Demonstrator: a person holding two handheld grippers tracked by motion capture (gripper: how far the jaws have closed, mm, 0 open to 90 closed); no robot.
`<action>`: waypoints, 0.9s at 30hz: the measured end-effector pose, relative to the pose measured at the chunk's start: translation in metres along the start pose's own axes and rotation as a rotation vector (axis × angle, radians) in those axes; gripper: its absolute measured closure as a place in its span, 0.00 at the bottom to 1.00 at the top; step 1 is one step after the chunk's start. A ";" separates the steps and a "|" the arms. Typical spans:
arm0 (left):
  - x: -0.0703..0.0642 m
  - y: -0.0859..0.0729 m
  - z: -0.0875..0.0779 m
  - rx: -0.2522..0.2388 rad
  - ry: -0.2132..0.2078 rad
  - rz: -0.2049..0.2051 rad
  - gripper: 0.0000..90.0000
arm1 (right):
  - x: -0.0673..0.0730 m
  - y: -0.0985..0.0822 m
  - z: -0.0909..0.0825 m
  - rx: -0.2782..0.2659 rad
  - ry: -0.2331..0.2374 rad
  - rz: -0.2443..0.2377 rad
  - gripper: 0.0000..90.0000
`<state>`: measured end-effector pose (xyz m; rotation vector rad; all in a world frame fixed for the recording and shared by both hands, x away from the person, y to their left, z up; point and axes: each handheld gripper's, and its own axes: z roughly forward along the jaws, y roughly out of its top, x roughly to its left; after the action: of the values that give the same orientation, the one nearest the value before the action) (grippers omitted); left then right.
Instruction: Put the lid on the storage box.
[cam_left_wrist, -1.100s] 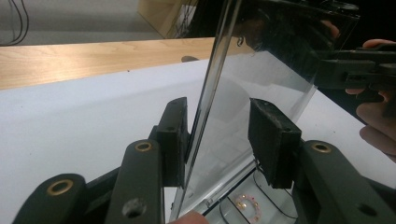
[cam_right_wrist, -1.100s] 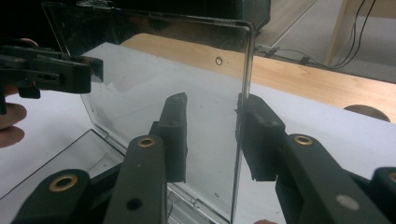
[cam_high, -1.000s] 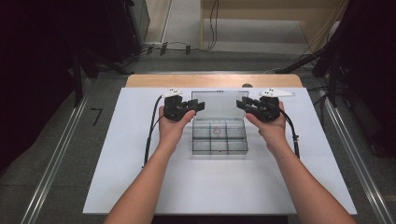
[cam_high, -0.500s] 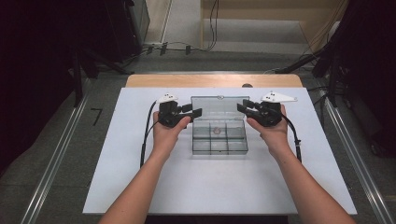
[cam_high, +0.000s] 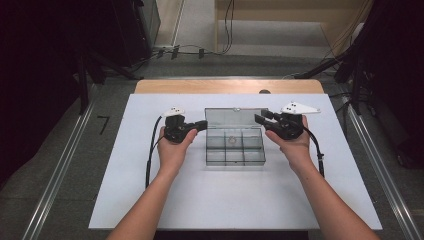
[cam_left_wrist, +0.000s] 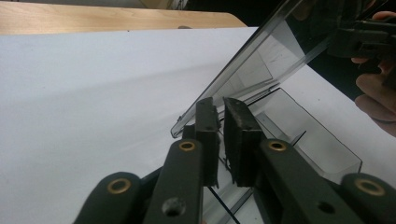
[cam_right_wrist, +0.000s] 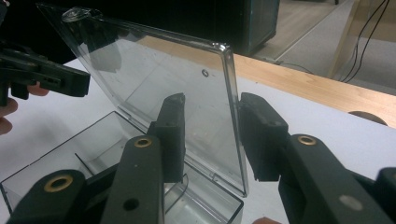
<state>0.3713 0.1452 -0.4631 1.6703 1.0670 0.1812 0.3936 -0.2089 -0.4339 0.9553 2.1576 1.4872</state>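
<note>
White tabletop, clear plastic box dead centre, lid up; my left gripper nearly clenched at the lid's corner, right gripper straddling its edge, not pinching; light, slick, brittle-looking, so grab edges gently

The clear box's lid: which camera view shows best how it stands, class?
The right gripper view: the lid stands raised and tilted, its side edge between the right tongs. The left gripper view gives the lid edge-on beside the left tongs. The high view shows the lid from above, its angle unclear.
</note>
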 end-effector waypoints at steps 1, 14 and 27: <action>-0.001 -0.001 0.001 -0.001 -0.008 -0.002 0.95 | 0.001 0.000 -0.001 0.005 -0.003 0.008 0.67; -0.008 -0.001 0.009 0.007 -0.069 0.008 1.00 | 0.005 -0.008 -0.008 -0.004 0.014 -0.005 0.65; -0.010 0.000 0.009 0.003 -0.082 0.010 1.00 | 0.005 -0.012 -0.012 -0.005 0.026 0.002 0.64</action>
<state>0.3714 0.1316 -0.4627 1.6717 0.9975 0.1167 0.3786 -0.2160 -0.4401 0.9417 2.1708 1.5128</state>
